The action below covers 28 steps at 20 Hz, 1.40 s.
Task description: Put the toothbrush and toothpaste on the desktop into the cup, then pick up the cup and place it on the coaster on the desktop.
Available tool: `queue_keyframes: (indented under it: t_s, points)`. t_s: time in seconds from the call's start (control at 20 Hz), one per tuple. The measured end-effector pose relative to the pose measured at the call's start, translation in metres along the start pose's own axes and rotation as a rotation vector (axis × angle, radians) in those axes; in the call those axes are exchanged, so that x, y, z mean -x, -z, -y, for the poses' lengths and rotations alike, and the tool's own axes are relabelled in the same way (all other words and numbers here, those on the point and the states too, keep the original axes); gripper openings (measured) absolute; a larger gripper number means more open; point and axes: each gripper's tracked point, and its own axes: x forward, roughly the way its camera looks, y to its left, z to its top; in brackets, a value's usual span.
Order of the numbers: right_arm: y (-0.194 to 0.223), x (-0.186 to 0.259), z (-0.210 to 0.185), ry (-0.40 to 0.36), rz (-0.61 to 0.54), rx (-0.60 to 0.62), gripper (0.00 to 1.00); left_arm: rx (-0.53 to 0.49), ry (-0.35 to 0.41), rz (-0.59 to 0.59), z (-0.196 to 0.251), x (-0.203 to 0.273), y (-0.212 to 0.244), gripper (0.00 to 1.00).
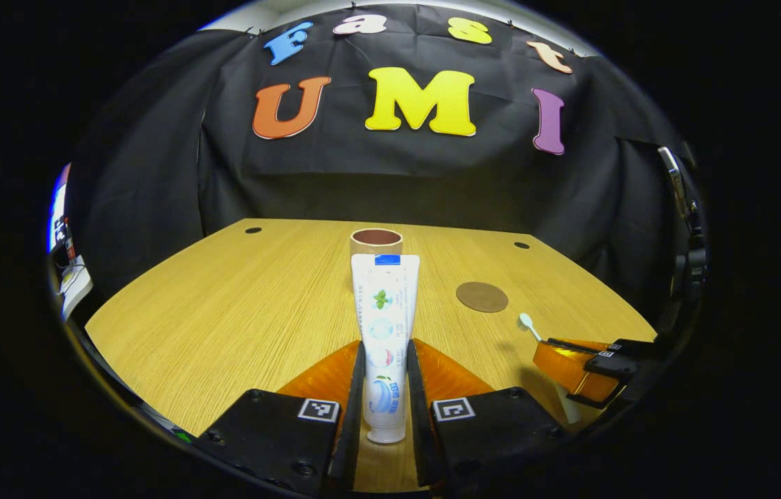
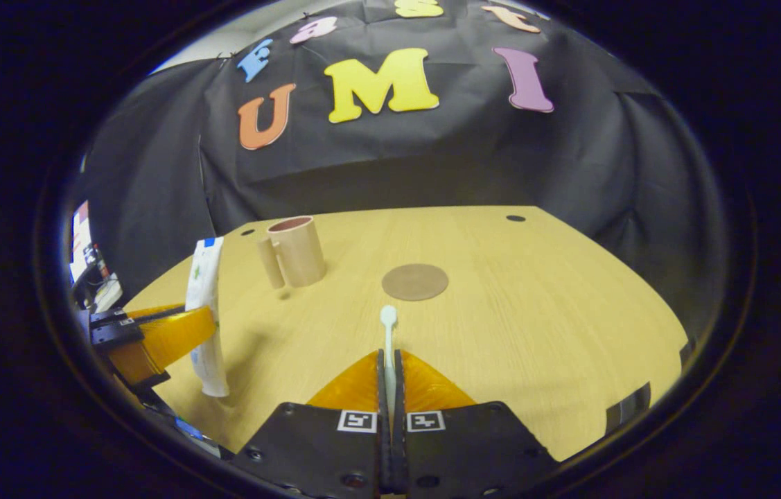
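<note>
— Left gripper (image 1: pixel 385 367) clamps what?
— Both fingers press the upright toothpaste (image 1: pixel 384 339) above the desktop (image 1: pixel 224 305); the cup (image 1: pixel 376 242) stands empty at twelve o'clock beyond it.
— And the right gripper (image 2: pixel 390 371)?
— Closed on the toothbrush (image 2: pixel 388 326), head forward; the coaster (image 2: pixel 415 281) lies bare at twelve o'clock, the cup at ten.

White toothpaste tube (image 1: pixel 384 343) upright at bottom centre, cap down. Beige cup (image 1: pixel 376 242) right behind. Brown round coaster (image 1: pixel 481 296) centre-right, white toothbrush (image 1: pixel 529 325) angled lower right.
</note>
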Motion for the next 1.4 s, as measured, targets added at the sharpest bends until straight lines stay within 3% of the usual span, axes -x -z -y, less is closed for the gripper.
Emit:
queue_keyframes:
  t_s: [0.4,0.45,0.5,0.85,1.2,1.4]
  points:
    - [-0.07,0.055,-0.002,0.028,0.322,0.031,0.01,0.001,0.009,0.211,-0.001,0.027,-0.054,0.35]
    - [-0.074,0.059,-0.001,0.03,0.339,0.03,0.01,-0.003,0.014,0.235,-0.001,0.03,-0.059,0.31]
    - [-0.074,0.061,-0.001,0.027,0.346,0.028,0.01,-0.011,0.023,0.243,0.0,0.032,-0.061,0.35]
    - [-0.075,0.061,0.005,0.032,0.335,0.016,0.01,0.005,0.017,0.278,-0.003,0.019,-0.08,0.35]
    - [-0.079,0.063,0.017,0.062,0.347,0.014,0.01,0.002,0.013,0.297,-0.007,-0.047,-0.137,0.34]
    - [-0.079,0.064,0.014,0.055,0.35,0.016,0.01,-0.005,0.003,0.258,-0.013,-0.102,-0.148,0.34]
